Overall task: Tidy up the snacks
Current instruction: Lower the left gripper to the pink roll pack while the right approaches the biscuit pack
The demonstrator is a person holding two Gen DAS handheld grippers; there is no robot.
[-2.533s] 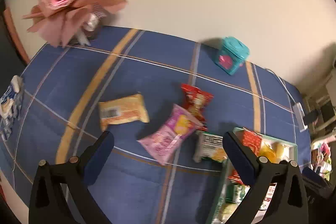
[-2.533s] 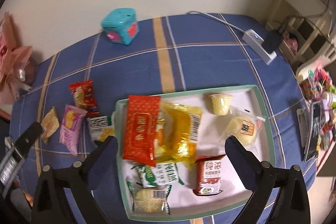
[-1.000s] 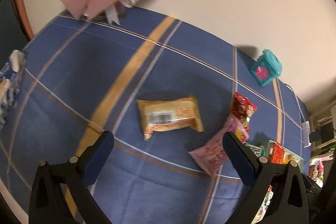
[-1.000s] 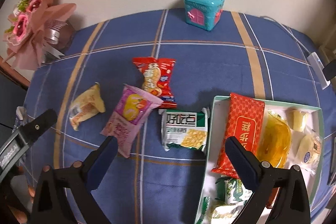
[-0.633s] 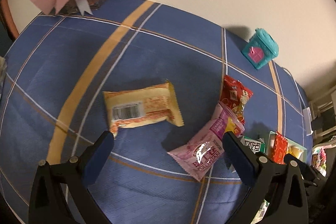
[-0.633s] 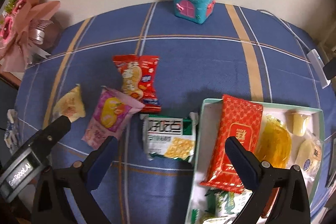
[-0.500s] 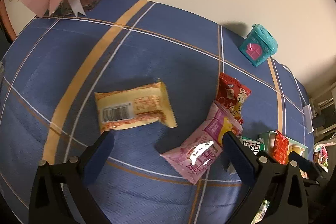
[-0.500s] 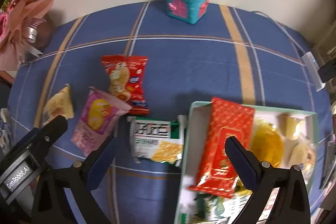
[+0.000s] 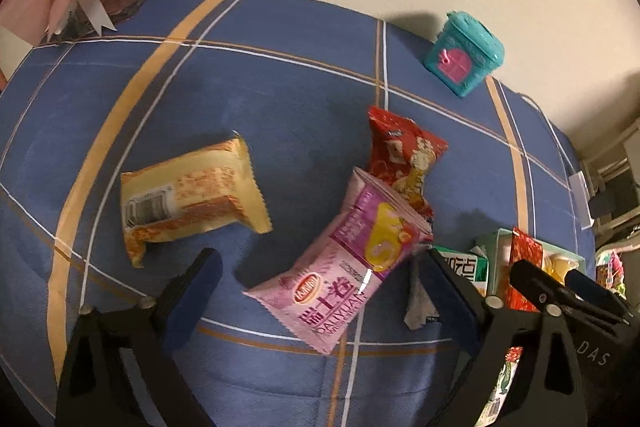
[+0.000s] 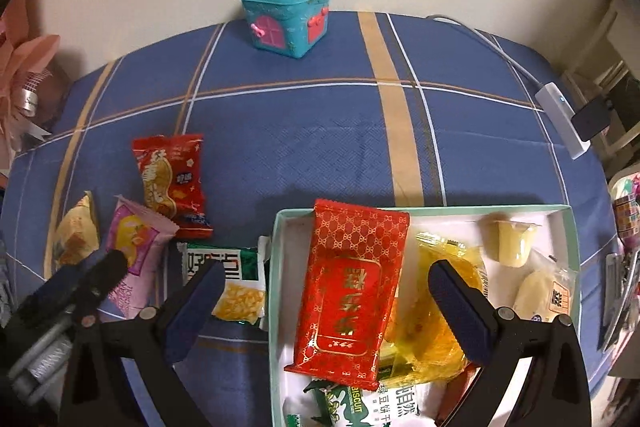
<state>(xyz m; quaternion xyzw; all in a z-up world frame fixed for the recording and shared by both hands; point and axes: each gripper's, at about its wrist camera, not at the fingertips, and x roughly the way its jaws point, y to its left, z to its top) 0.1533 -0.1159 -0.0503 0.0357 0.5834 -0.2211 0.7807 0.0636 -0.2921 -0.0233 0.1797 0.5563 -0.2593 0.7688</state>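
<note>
- The left tool [image 9: 320,291] points steeply down at the blue checked bench [image 9: 280,99]. Its jaws are wide but closing, with the near end of the pink pack [image 9: 348,267] between them; the pads are not on it.
- The pink pack lies slantwise on the cloth, its far end over the red pack [image 9: 404,155].
- The yellow pack [image 9: 192,195] lies apart to the left.
- The green pack [image 10: 228,279] lies against the outside left wall of the tray [image 10: 276,267].
- The right tool [image 10: 322,307] hangs over the tray with jaws wide, holding nothing; under it lies the red pouch [image 10: 348,287].
- The tray also holds a yellow bag [image 10: 440,307], a jelly cup [image 10: 508,243] and other wrapped snacks.
- A teal box [image 10: 286,19] stands at the far edge by the wall.
</note>
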